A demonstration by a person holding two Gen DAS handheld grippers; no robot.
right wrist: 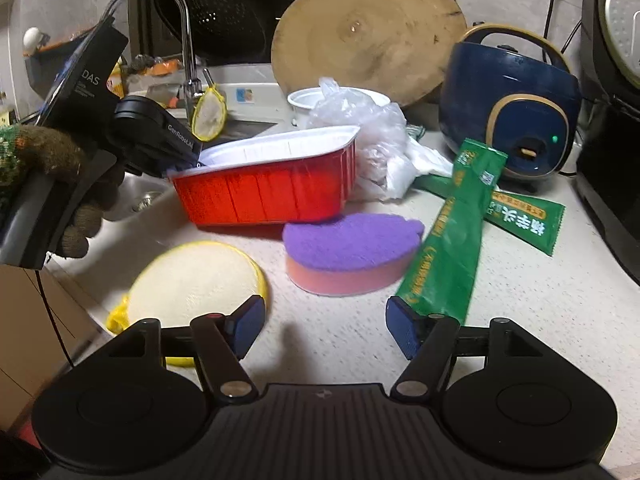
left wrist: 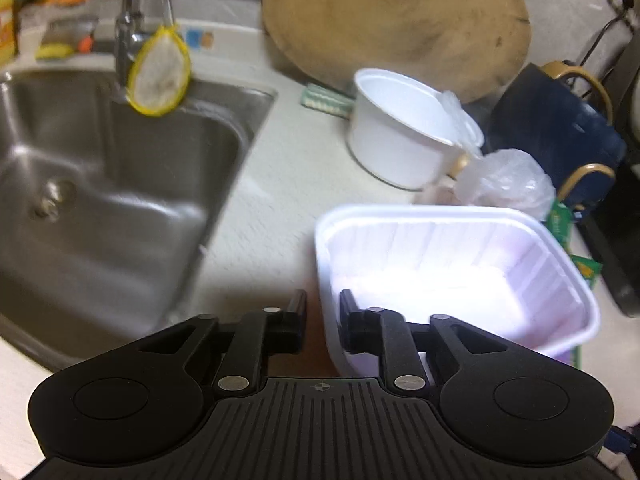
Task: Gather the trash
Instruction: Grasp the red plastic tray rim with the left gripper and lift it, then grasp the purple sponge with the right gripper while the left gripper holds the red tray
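Left gripper is clamping the near wall of the foil tray: 1 finger inside, 1 outside, jaws pinched tight on the rim. From the right wrist view the tray is hanging tilted, near corner lifted off the counter, far end sitting low beside the plastic bag.

Tray look: rectangular, ribbed walls, red outside, white inside, rolled white rim, nothing visible in it.

Taking the tray as reference:
- sink is lying to its left, a yellow-edged mesh strainer hanging at the faucet
- white round tub and clear plastic bag are sitting just behind it
- round wooden board is leaning further behind
- blue rice cooker is standing off to the right
- purple-topped sponge is lying just in front of it
- 2 green sachets are crossing each other right of the sponge
- round yellow-rimmed pad is lying front-left

Right gripper is hovering over bare counter in front of the sponge, jaws spread, blue pads holding nothing.

Writing: "DAS" and "GenRoboAI" are showing on the left gripper body, held by a knit-gloved hand. Sachets are carrying Chinese print, not legible to me.
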